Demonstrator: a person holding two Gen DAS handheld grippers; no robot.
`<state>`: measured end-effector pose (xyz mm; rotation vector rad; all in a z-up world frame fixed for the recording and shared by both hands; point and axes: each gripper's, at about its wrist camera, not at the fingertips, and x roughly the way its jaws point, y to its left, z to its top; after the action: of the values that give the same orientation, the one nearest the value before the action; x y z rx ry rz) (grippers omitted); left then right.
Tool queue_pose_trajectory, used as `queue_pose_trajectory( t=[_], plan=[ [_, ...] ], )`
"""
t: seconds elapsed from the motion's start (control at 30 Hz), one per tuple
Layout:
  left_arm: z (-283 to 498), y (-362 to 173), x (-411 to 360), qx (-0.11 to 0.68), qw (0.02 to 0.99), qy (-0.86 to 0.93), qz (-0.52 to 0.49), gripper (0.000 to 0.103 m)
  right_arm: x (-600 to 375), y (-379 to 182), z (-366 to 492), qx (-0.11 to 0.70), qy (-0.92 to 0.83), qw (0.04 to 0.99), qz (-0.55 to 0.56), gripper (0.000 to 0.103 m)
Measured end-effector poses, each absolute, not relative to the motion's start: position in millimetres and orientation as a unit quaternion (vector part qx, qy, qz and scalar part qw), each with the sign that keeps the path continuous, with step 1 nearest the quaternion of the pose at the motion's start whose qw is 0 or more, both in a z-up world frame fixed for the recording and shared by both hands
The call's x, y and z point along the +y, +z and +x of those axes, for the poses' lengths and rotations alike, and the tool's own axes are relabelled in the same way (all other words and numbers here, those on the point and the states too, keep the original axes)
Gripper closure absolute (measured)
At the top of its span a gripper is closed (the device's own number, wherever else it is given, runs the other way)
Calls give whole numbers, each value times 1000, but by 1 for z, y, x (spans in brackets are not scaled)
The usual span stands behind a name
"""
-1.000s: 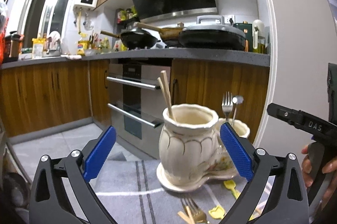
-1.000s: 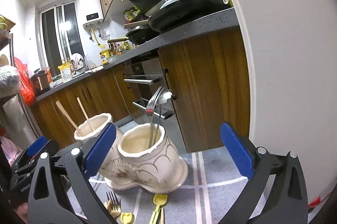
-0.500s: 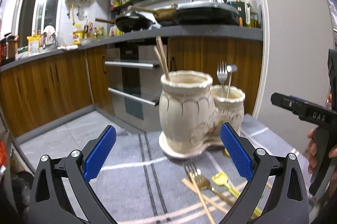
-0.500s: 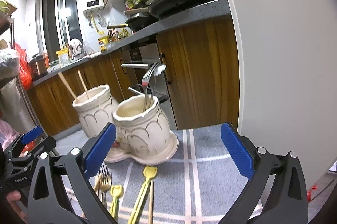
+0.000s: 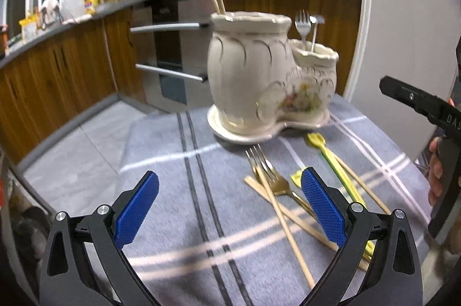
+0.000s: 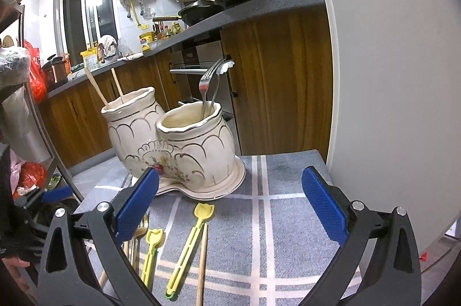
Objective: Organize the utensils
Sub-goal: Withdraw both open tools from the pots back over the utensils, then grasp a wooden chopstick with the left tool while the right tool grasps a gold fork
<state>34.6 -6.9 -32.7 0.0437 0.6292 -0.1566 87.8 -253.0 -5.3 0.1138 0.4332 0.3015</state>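
You have tipped both grippers downward, so the loose utensils now fill more of each view. Your left gripper [image 5: 229,206] and right gripper [image 6: 229,205] hang wide open and empty above the grey cloth [image 5: 178,208]. Just beyond lie a gold fork [image 5: 266,172], chopsticks [image 5: 283,222] and two yellow spoons [image 6: 188,245]. Farther back stands the twin ceramic holder [image 6: 173,144], keeping chopsticks in one pot and a silver fork [image 6: 205,84] in the other.
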Motion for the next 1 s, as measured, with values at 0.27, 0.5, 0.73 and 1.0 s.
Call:
queue_pose_trajectory(
  t=[0.27, 0.5, 0.73, 1.0],
  plan=[
    [37, -35, 3, 323, 944, -66, 0, 5, -238, -9, 85, 231, 167, 958, 23, 5],
    [40, -34, 10, 322, 946, -45, -2, 5, -225, -11, 82, 246, 194, 950, 7, 5],
    [39, -31, 25, 317, 947, -34, -30, 5, -200, -18, 77, 276, 239, 931, -22, 6],
    [37, -33, 18, 335, 939, -78, -26, 7, -186, -26, 76, 287, 217, 929, -82, 27]
  ],
)
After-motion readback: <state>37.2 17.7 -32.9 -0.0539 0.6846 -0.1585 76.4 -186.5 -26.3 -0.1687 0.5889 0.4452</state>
